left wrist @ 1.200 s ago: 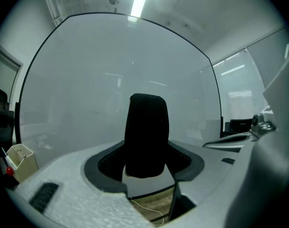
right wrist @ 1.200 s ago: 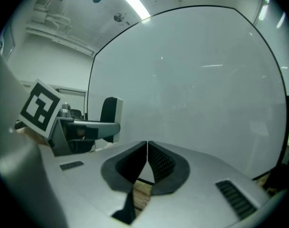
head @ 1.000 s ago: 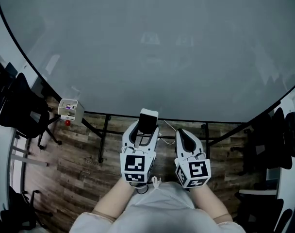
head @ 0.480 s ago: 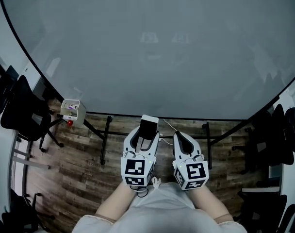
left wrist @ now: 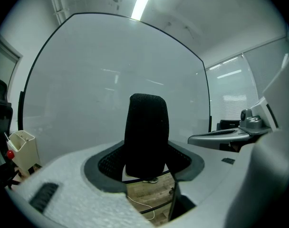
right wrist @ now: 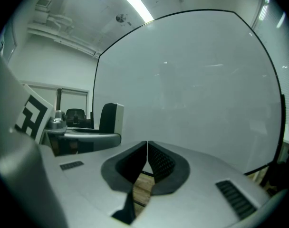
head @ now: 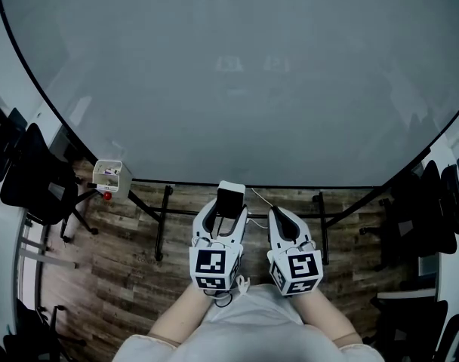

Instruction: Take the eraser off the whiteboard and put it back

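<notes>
A large whiteboard (head: 237, 74) fills the head view ahead of both grippers. My left gripper (head: 229, 207) is shut on the eraser (head: 230, 200), a white block with a black felt face, held upright a short way in front of the board's lower edge. In the left gripper view the eraser's (left wrist: 146, 134) black felt stands between the pads of the left gripper (left wrist: 145, 167). To its right, my right gripper (head: 279, 216) is shut with nothing in it. In the right gripper view the pads of the right gripper (right wrist: 147, 152) meet, and the eraser (right wrist: 110, 118) shows at the left.
A small white marker box (head: 109, 173) hangs at the board's lower left. The board's black stand legs (head: 161, 221) rest on a wooden floor (head: 116, 255). Dark chairs stand at the left (head: 33, 176) and the right (head: 433, 202). A white cable (head: 260, 200) trails near the stand.
</notes>
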`<action>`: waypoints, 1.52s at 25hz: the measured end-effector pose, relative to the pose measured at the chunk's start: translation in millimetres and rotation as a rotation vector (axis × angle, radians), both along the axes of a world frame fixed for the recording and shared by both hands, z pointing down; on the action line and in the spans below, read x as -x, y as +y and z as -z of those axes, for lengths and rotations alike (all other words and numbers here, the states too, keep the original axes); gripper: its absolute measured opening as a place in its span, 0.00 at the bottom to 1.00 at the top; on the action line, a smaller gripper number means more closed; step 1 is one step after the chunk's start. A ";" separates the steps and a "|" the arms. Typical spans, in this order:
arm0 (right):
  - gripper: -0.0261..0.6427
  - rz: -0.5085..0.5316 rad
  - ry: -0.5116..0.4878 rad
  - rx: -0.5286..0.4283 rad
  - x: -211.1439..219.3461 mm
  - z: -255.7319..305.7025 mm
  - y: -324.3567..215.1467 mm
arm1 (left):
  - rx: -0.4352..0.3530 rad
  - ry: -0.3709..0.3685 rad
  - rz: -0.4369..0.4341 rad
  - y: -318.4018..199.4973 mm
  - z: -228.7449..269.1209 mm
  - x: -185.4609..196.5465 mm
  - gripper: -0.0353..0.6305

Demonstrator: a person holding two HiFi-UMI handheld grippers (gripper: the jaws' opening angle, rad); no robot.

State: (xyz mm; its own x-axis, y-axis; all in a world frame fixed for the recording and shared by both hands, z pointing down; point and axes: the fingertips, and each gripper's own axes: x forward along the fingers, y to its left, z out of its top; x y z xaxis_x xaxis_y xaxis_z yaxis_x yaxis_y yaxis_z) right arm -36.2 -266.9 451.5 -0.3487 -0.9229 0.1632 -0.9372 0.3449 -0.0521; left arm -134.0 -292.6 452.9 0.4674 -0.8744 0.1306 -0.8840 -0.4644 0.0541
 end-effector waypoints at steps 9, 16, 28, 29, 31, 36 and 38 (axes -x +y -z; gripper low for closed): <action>0.08 -0.024 0.017 -0.012 -14.7 0.4 -9.5 | -0.018 -0.009 0.025 -25.6 6.2 -0.4 0.43; 0.08 -0.036 0.023 -0.010 -23.3 -2.2 -19.5 | -0.020 -0.044 0.052 -64.4 10.0 -4.5 0.43; 0.08 -0.037 0.006 -0.008 -28.8 1.4 -49.9 | -0.074 -0.046 0.056 -118.3 43.9 -22.8 0.43; 0.08 -0.036 0.003 -0.004 -28.7 0.5 -52.0 | -0.074 -0.046 0.055 -121.4 44.6 -24.3 0.43; 0.08 -0.034 -0.016 0.010 -29.3 -1.9 -54.6 | -0.077 -0.047 0.054 -126.3 46.3 -26.7 0.43; 0.08 -0.032 -0.044 0.026 -29.3 -2.3 -59.2 | -0.106 -0.087 0.085 -133.3 47.4 -26.6 0.43; 0.08 -0.036 -0.042 0.024 -31.1 -1.7 -61.6 | -0.112 -0.093 0.098 -134.9 47.5 -26.2 0.43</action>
State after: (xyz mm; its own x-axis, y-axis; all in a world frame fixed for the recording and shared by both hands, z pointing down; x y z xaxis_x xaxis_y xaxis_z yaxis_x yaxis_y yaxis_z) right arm -5.1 -328.4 453.2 -0.3228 -0.9308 0.1716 -0.9456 0.3095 -0.1000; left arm -107.8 -427.5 405.5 0.3693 -0.9268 0.0687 -0.9242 -0.3740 -0.0767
